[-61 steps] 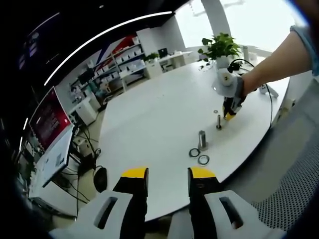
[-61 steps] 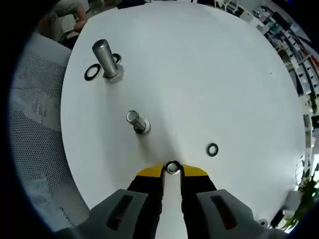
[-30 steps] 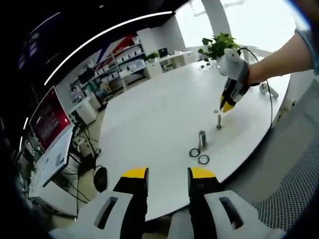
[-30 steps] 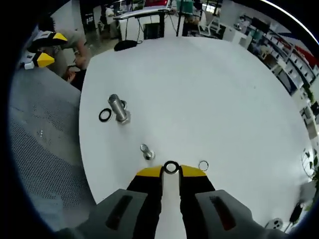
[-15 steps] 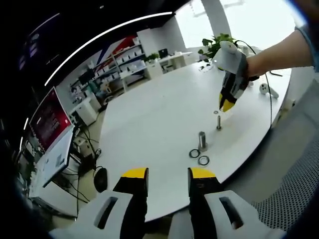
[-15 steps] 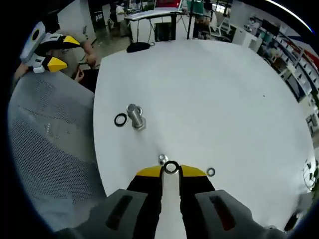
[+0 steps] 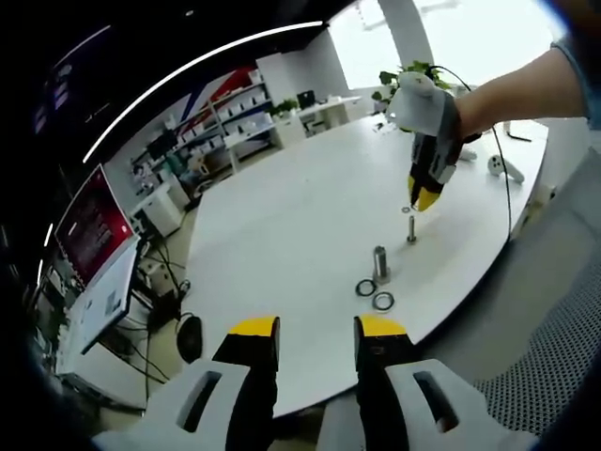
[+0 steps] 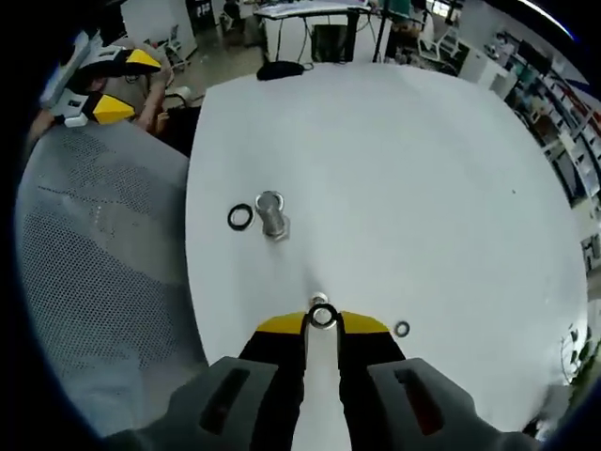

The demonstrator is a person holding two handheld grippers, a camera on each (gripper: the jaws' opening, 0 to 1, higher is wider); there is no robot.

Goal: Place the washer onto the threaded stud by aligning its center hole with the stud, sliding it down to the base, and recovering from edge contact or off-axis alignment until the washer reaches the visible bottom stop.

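Observation:
My right gripper (image 8: 322,321) is shut on a small steel washer (image 8: 323,316) held between its yellow tips. The thin threaded stud (image 8: 318,301) stands on the white table right under the washer, its top just past the tips. In the left gripper view the right gripper (image 7: 423,199) hangs tips-down just above that thin stud (image 7: 410,228), with a loose washer (image 7: 406,210) on the table beside it. My left gripper (image 7: 316,328) is open and holds nothing, low and off the near table edge.
A thicker bolt (image 7: 380,264) stands upright nearer the table edge with two washers (image 7: 375,295) lying at its foot. It shows as the thicker bolt (image 8: 272,214) in the right gripper view. The round white table (image 8: 394,160) has much bare surface. A grey mesh chair (image 8: 94,282) borders it.
The right gripper lifted the washer off the table, swung up and over, and now hangs nearly straight above the thin stud. The left gripper has not moved.

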